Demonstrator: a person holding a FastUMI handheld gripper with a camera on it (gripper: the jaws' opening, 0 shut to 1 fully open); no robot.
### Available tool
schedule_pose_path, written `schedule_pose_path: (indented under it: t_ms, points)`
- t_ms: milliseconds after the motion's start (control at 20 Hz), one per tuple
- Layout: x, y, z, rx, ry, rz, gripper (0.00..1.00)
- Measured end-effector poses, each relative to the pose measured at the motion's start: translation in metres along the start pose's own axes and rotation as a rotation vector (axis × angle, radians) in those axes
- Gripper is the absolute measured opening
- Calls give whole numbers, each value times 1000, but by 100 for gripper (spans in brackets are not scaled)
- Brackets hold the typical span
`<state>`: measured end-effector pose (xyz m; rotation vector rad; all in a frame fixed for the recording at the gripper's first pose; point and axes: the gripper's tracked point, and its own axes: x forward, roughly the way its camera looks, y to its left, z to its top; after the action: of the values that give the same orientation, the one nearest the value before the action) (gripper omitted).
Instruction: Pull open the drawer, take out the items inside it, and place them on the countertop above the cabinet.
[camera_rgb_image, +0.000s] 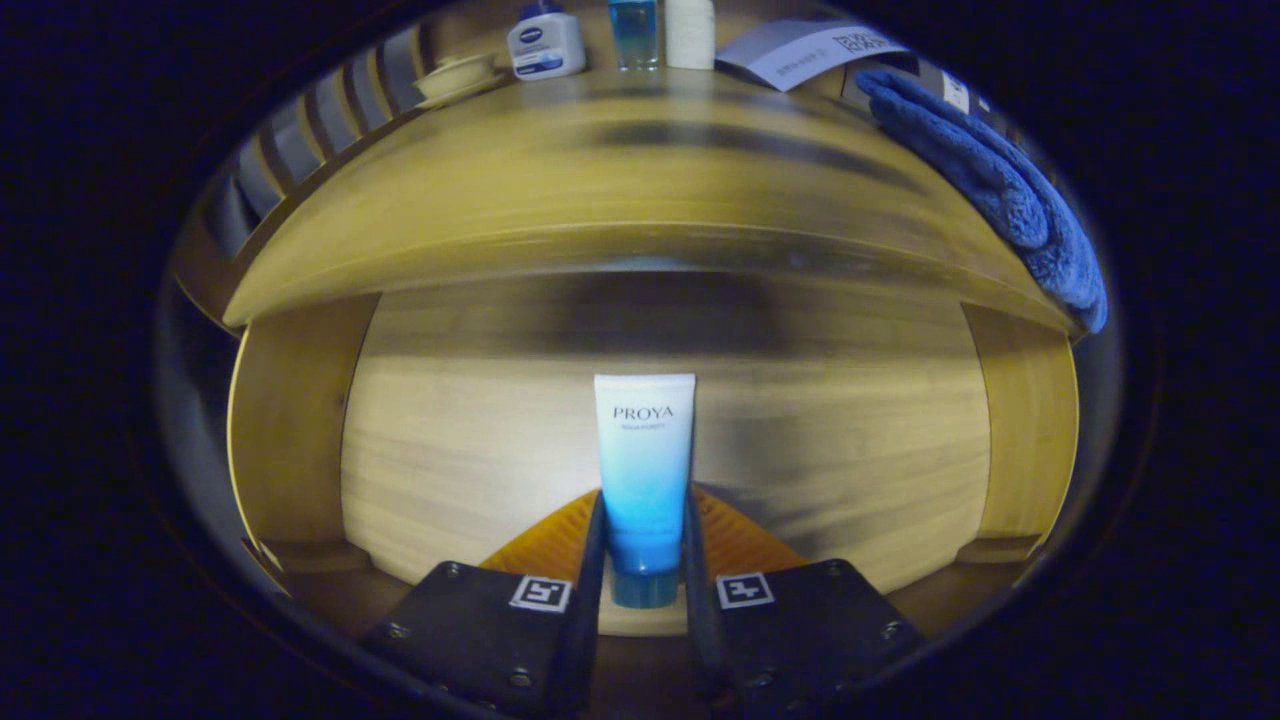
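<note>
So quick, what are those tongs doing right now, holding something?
Tongs: shut on the blue-and-white tube, one finger pressing each side of its lower end, above the open drawer.

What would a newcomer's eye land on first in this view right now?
The blue-and-white tube, standing cap-down, clamped between the fingers over the open wooden drawer. Next, the blue towel draped over the countertop's right end, then the small bottles along its far edge.

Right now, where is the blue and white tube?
In the gripper view the tube stands clamped between the two fingers of the gripper, over the open drawer, below the countertop.
</note>
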<state>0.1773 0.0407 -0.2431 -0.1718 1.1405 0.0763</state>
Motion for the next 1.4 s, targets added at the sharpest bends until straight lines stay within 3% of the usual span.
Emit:
schedule_pose_path:
  t_ms: [250, 500, 900, 1150, 1400]
  points:
    - [-15, -10, 28, -124, -288, -70, 38]
    - [-59, 2, 47, -38, -536, 56, 38]
    - [-150, 11, 58, -89, -902, 41, 38]
    - [-204, 14, 79, -123, -1050, -48, 37]
    - [-225, 18, 115, -83, -1075, -20, 37]
